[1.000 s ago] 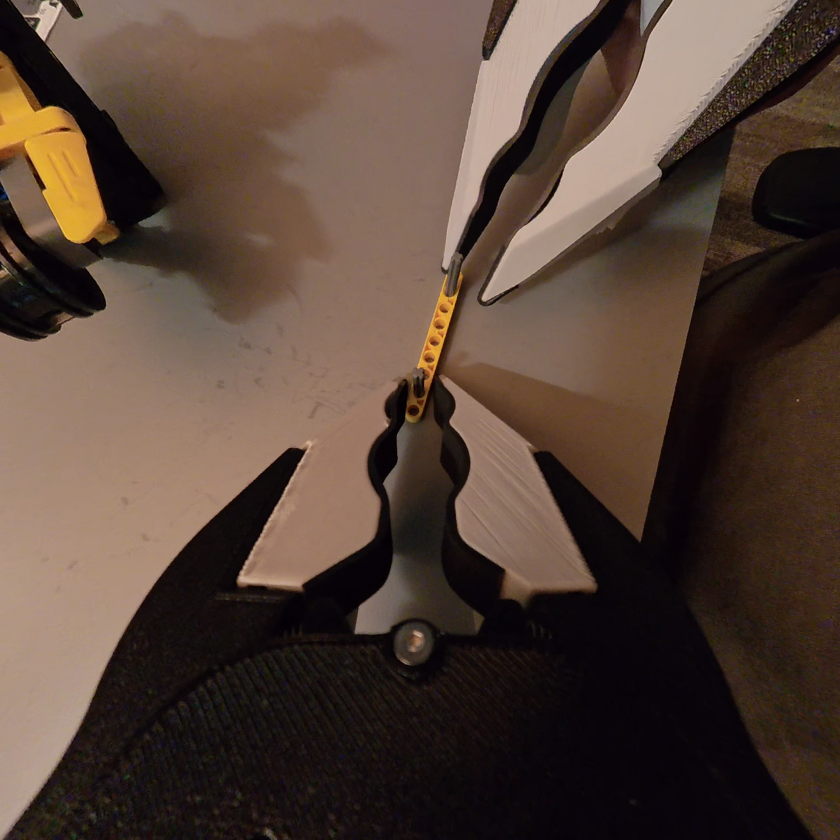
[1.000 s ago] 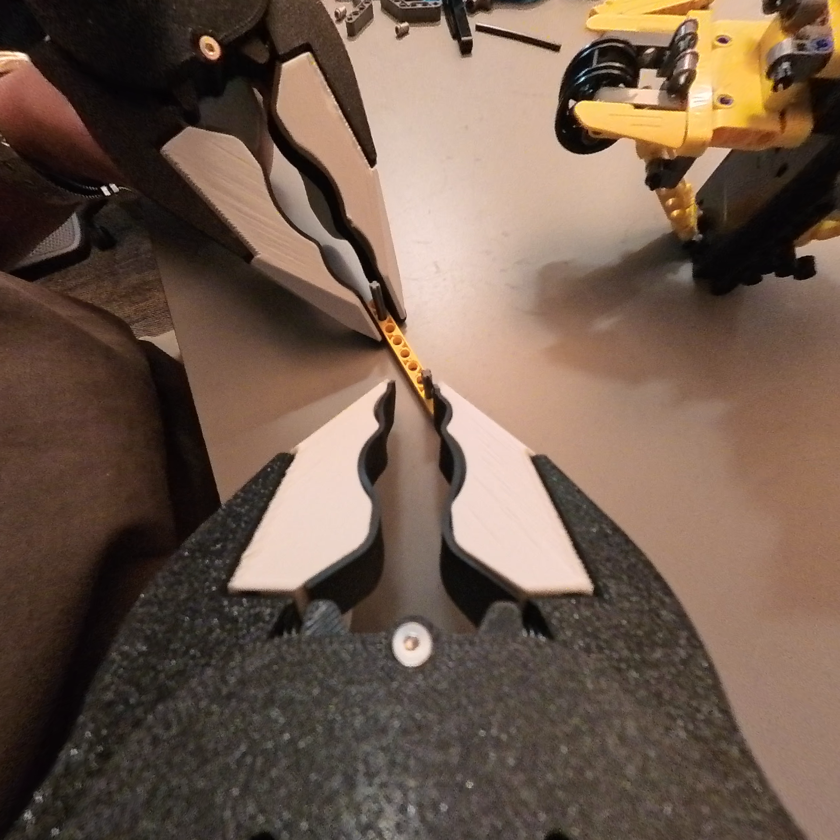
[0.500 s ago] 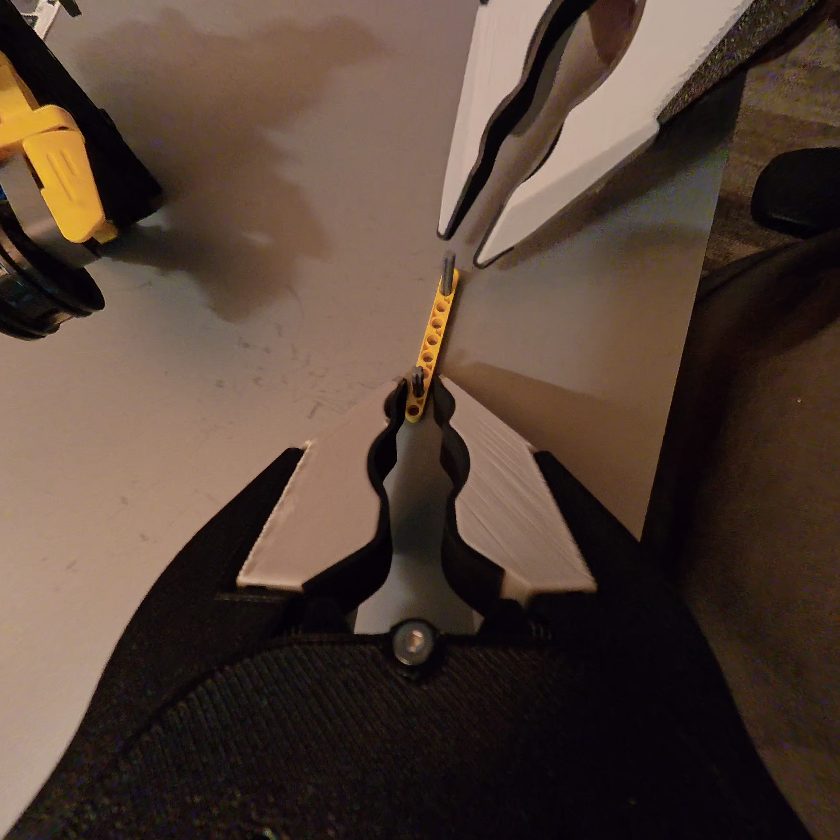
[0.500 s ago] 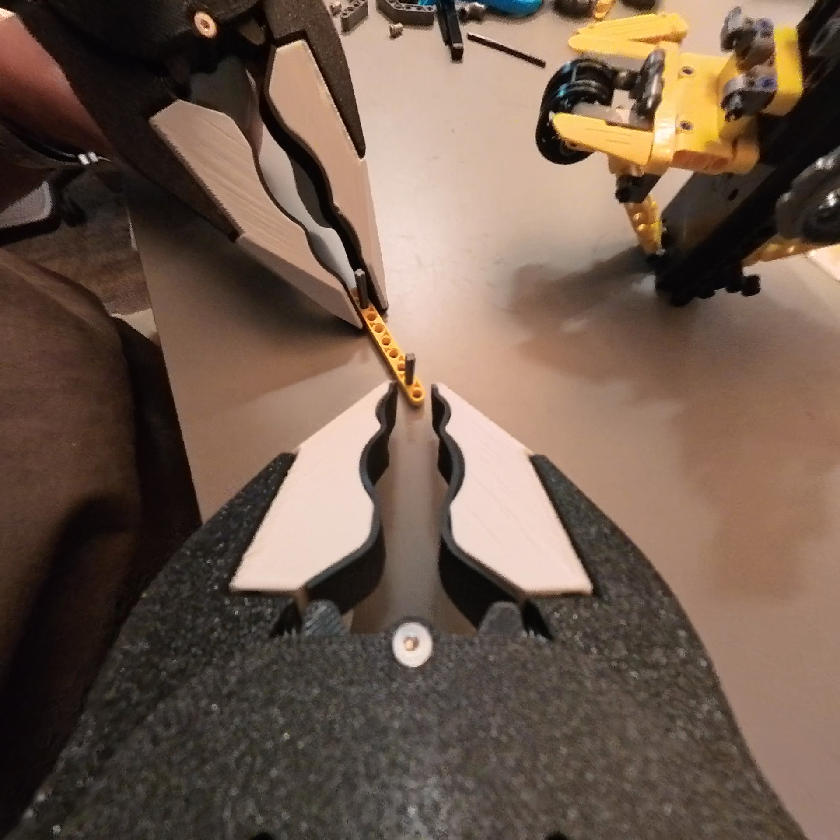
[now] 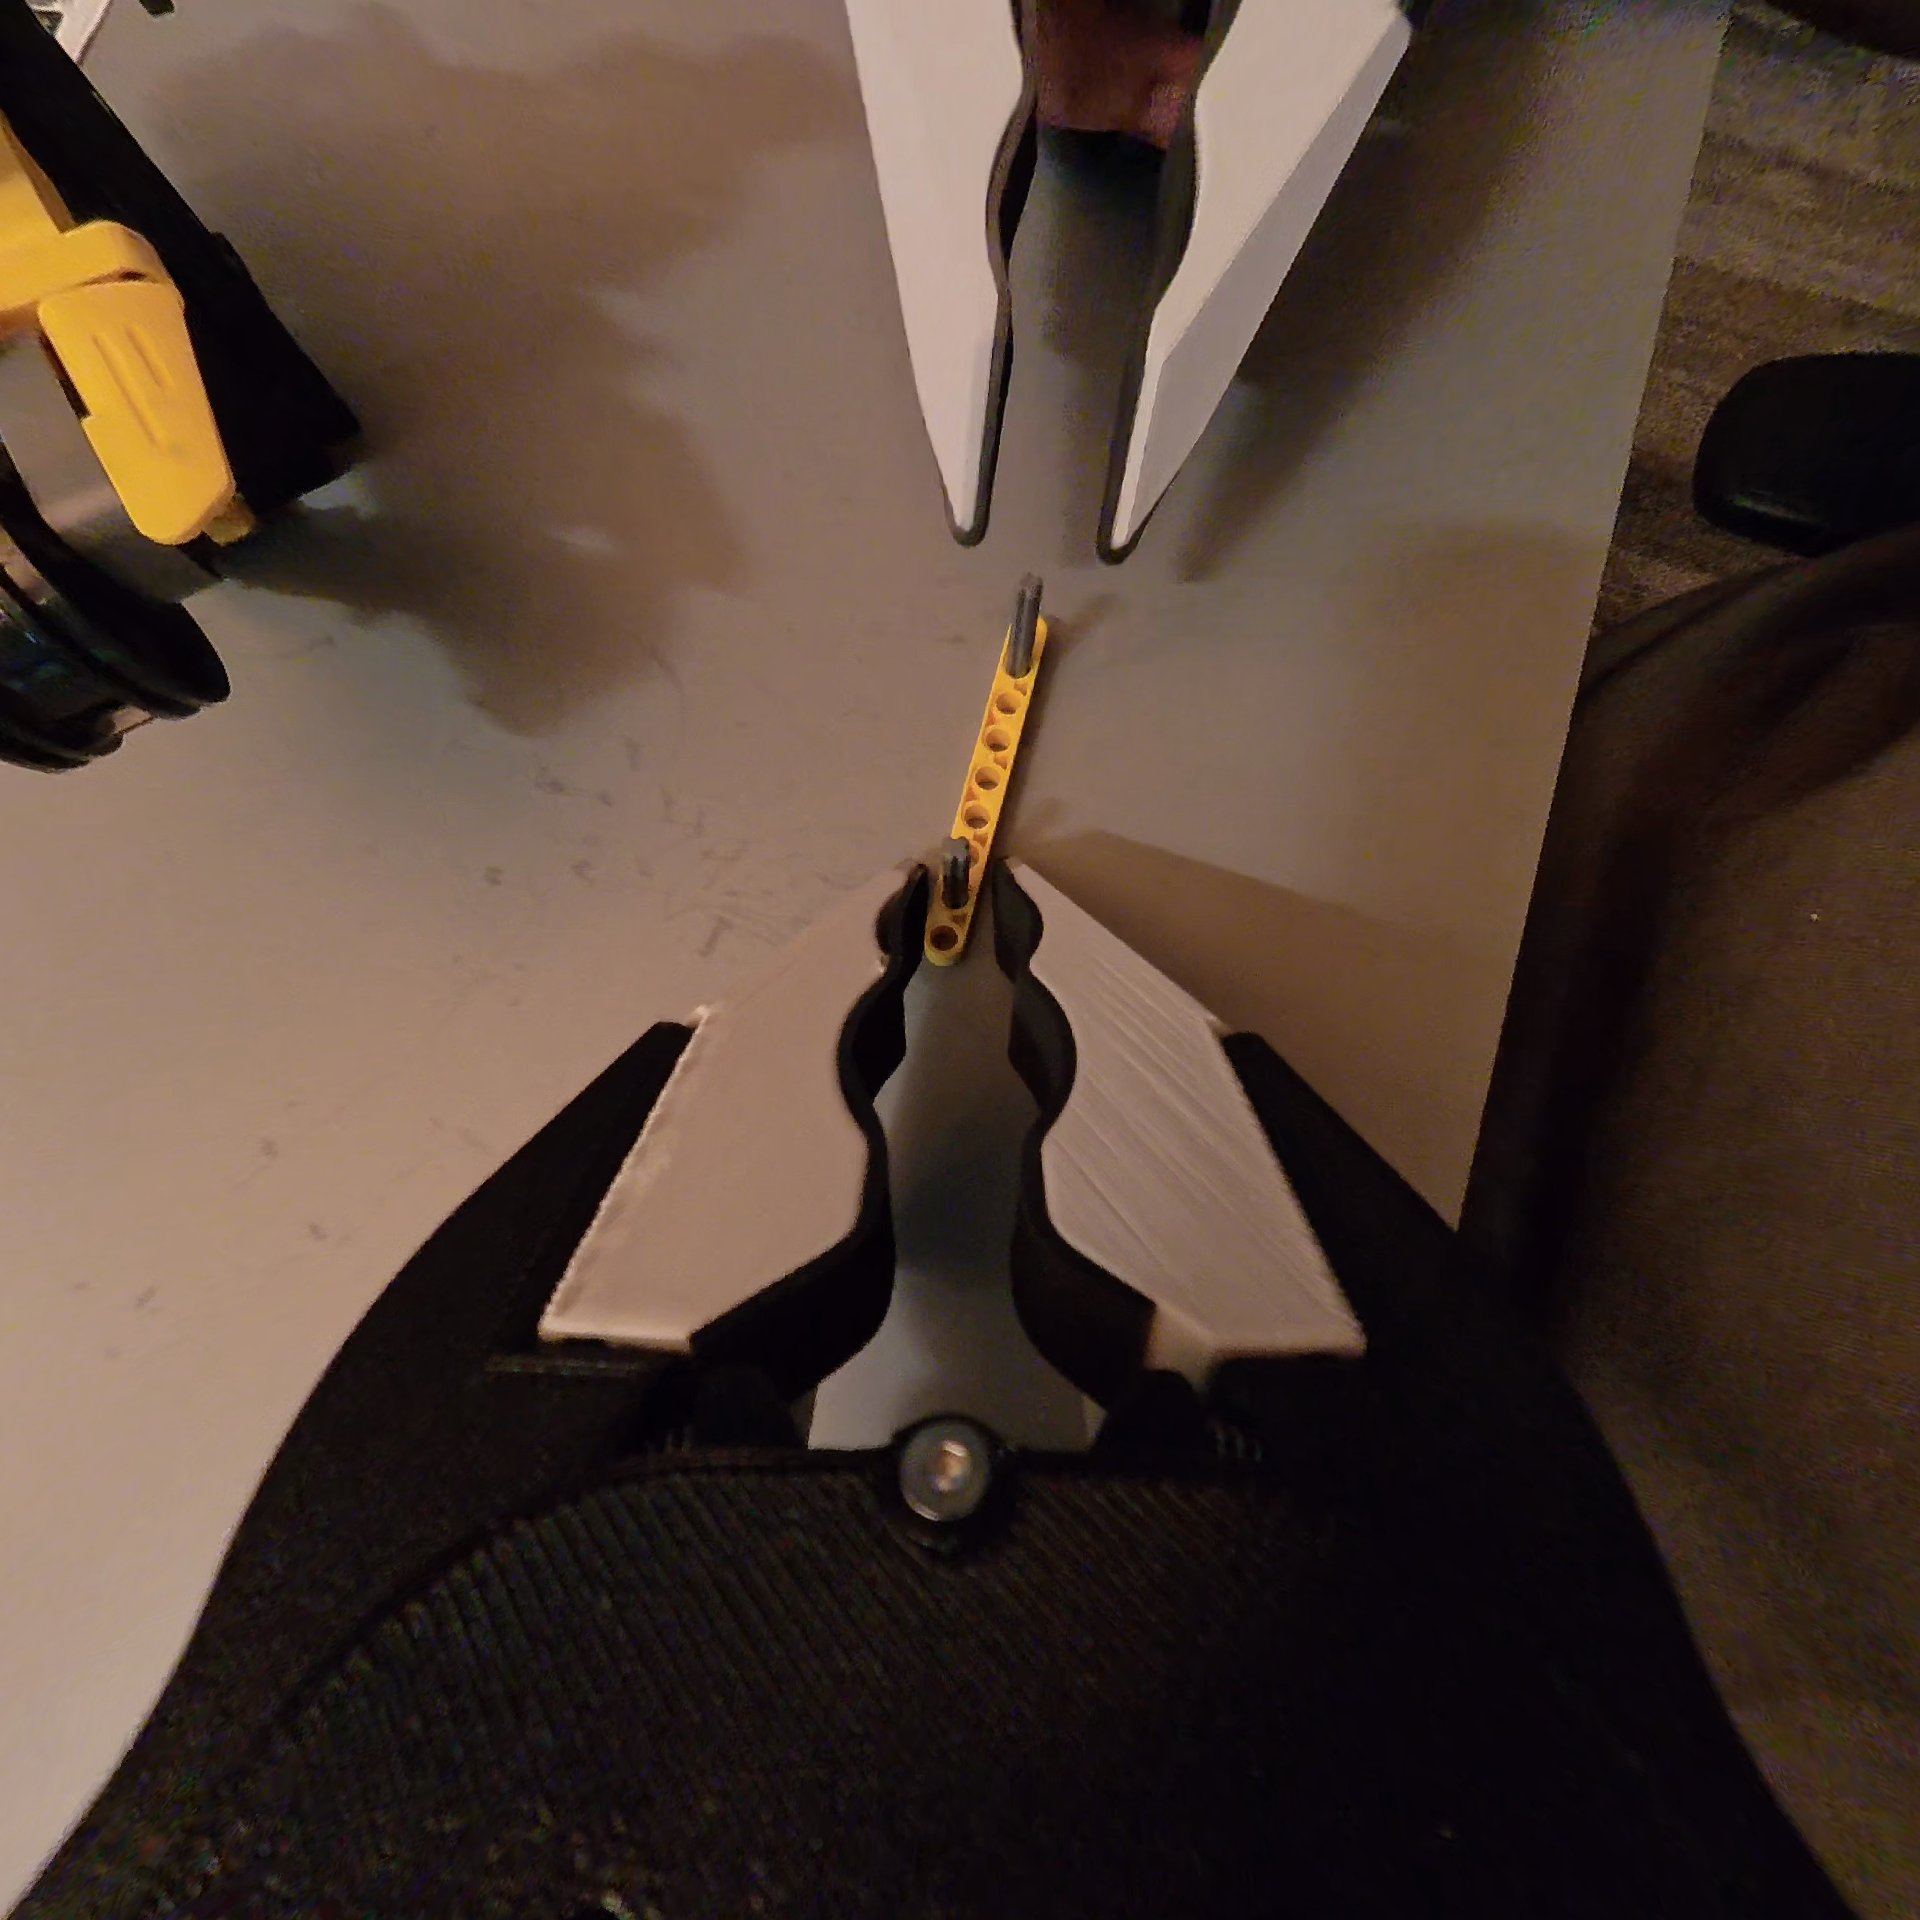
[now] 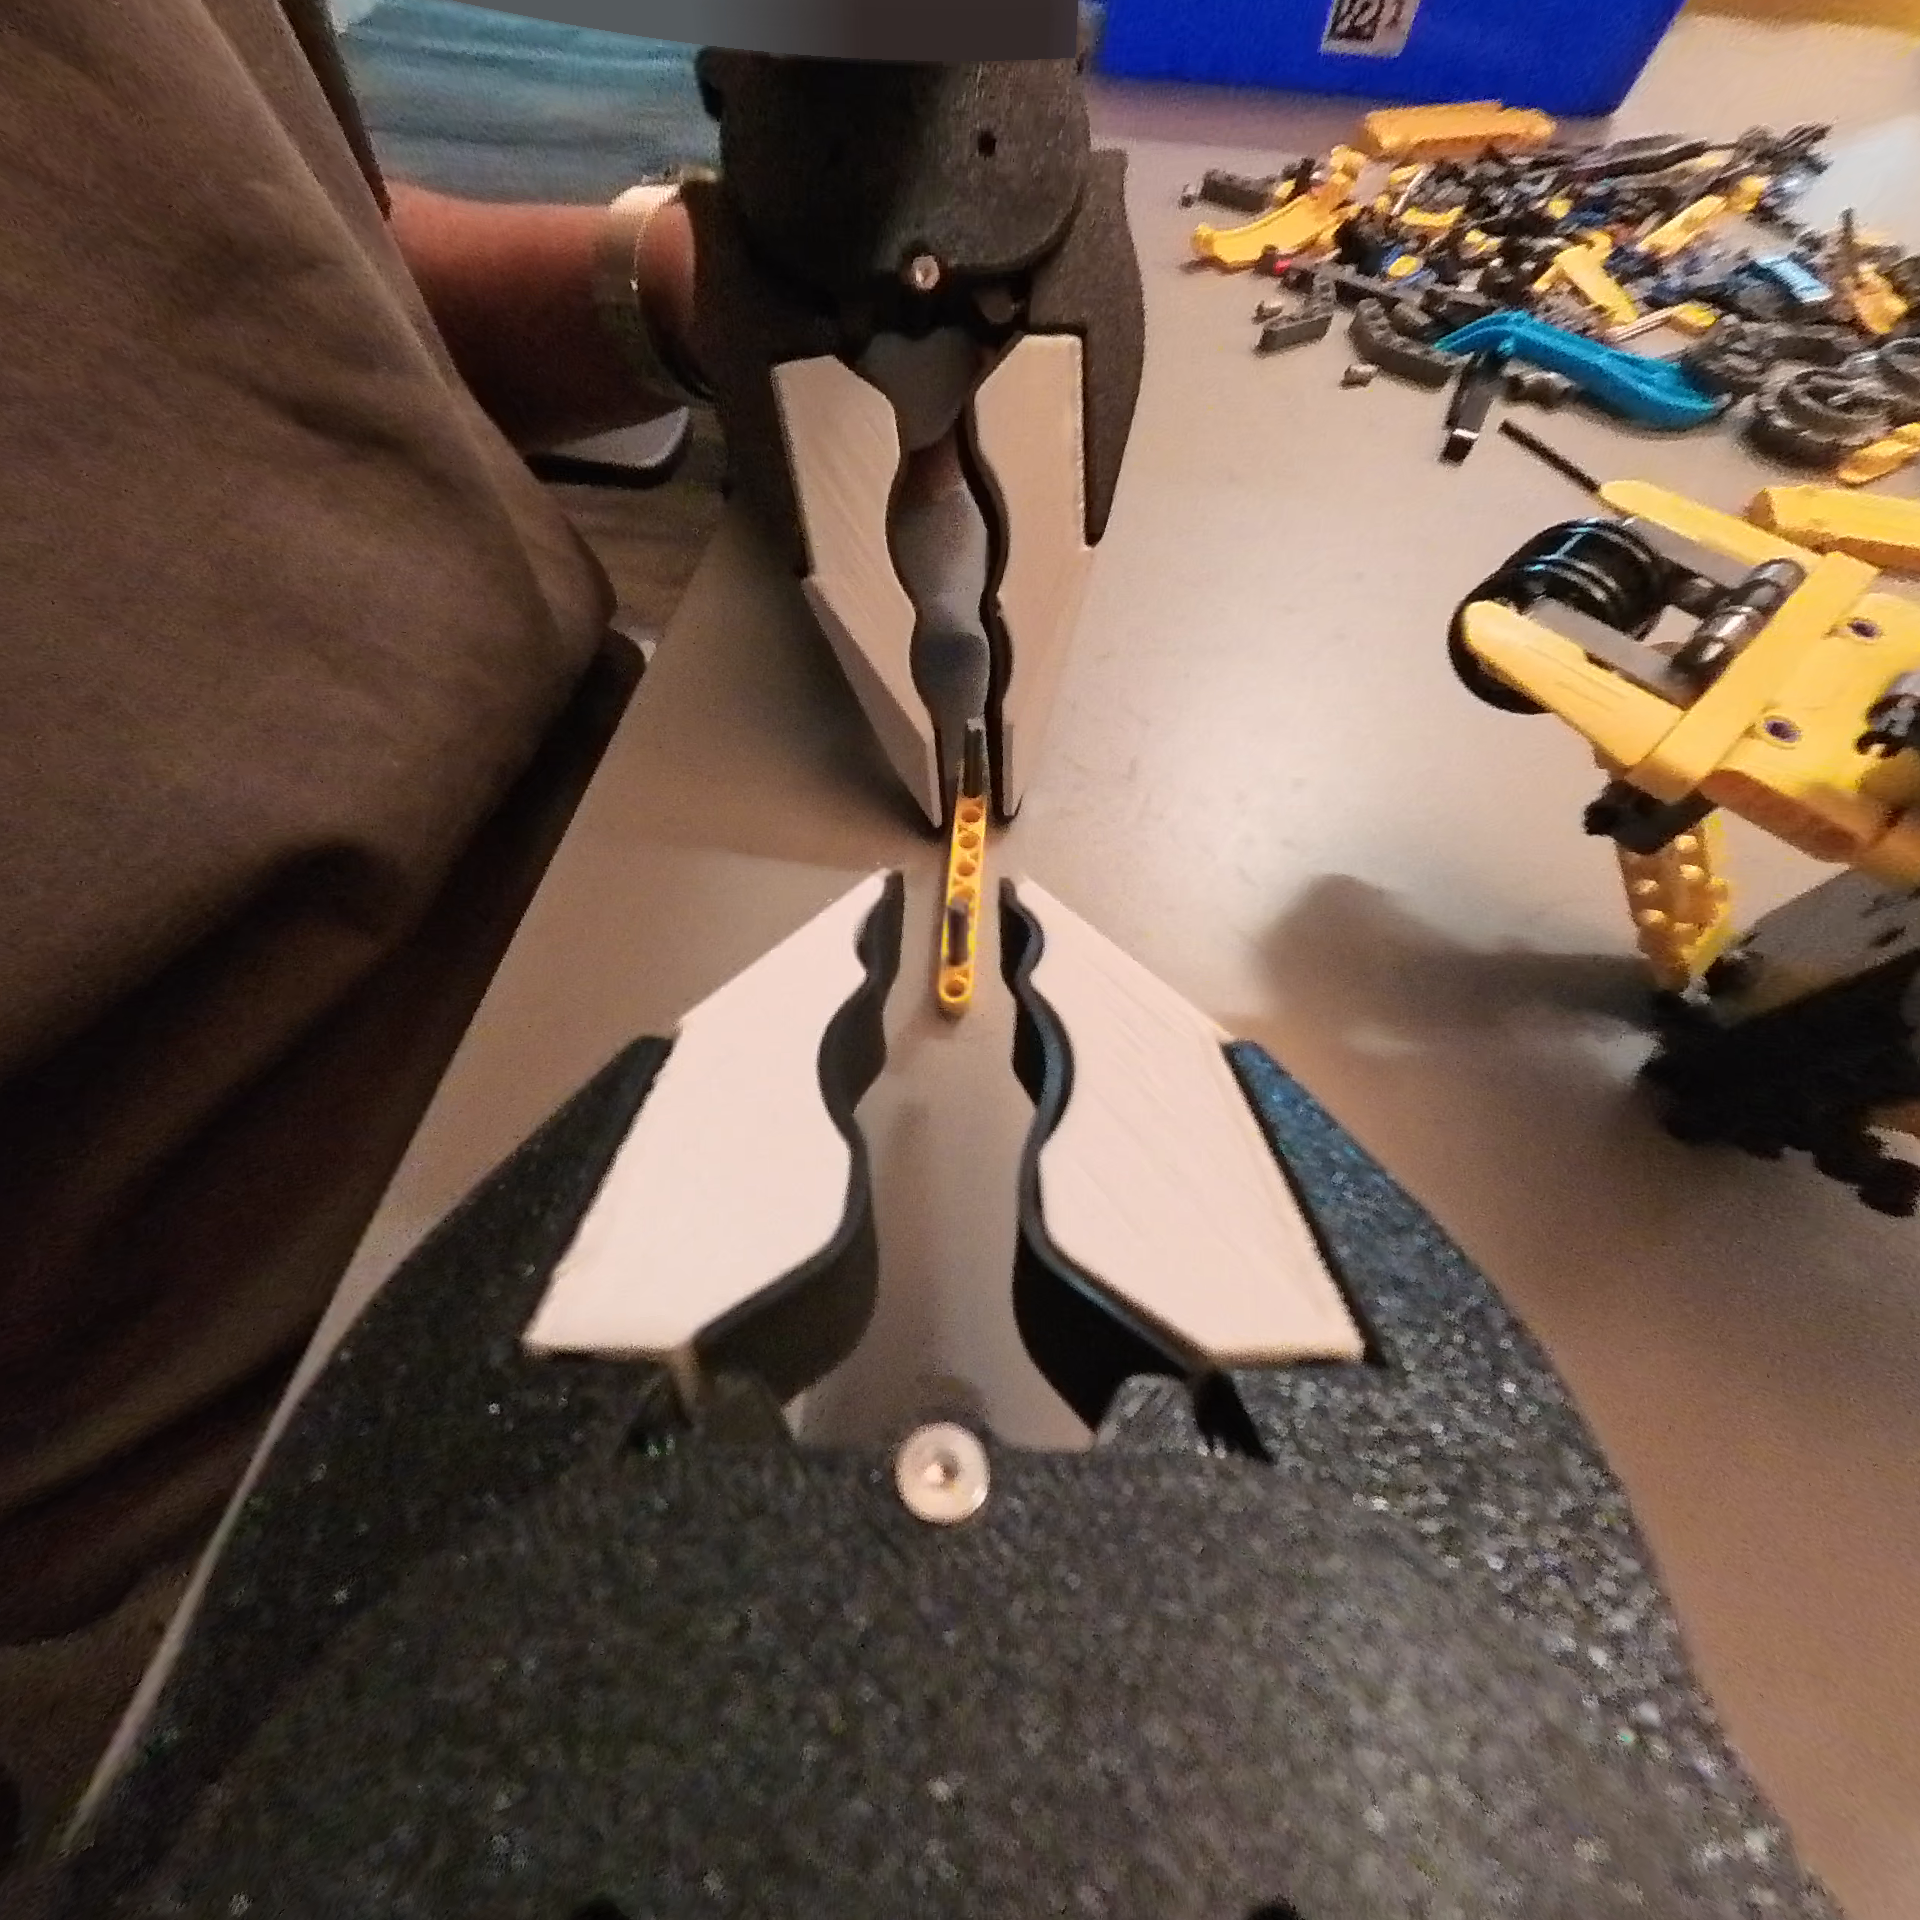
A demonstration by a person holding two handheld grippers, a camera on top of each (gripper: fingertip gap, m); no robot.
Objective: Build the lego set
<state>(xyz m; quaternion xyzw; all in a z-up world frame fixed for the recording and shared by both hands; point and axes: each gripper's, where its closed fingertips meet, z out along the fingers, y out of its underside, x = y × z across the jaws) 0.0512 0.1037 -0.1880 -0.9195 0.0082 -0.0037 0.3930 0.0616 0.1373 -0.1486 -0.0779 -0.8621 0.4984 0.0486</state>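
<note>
- Beam (image 5: 987,774), yellow, thin, row of holes, a dark pin (image 5: 1027,613) standing at the far end and another pin (image 5: 953,871) near the held end.
- Lying low over the grey table (image 5: 416,987), close to its right edge; contact with the surface cannot be told.
- Long axis running straight from one tool to the other, in line with both sets of fingers.
- Left tool (image 5: 958,894) clamped on the near end of the beam, tips closed against its sides just by the nearer pin.
- Right tool (image 6: 948,904) with fingers apart, gripping nothing; in the right wrist view the free end of the beam sits in the gap between its tips without touching them.
- Seen from the left wrist view, right tool (image 5: 1039,540) just short of the far pin, tips spread either side of the beam's line.
- Left tool nearer, already holding; right tool facing it head-on, beam pointing into its open gap.
- Yellow and black model (image 6: 1714,727) standing on the table to the right of the right tool, well apart from the beam.
- Loose pile of parts (image 6: 1610,249) farther back, a blue bin (image 6: 1351,42) behind it.
- Brown sleeve (image 6: 208,520) along the table's edge.
</note>
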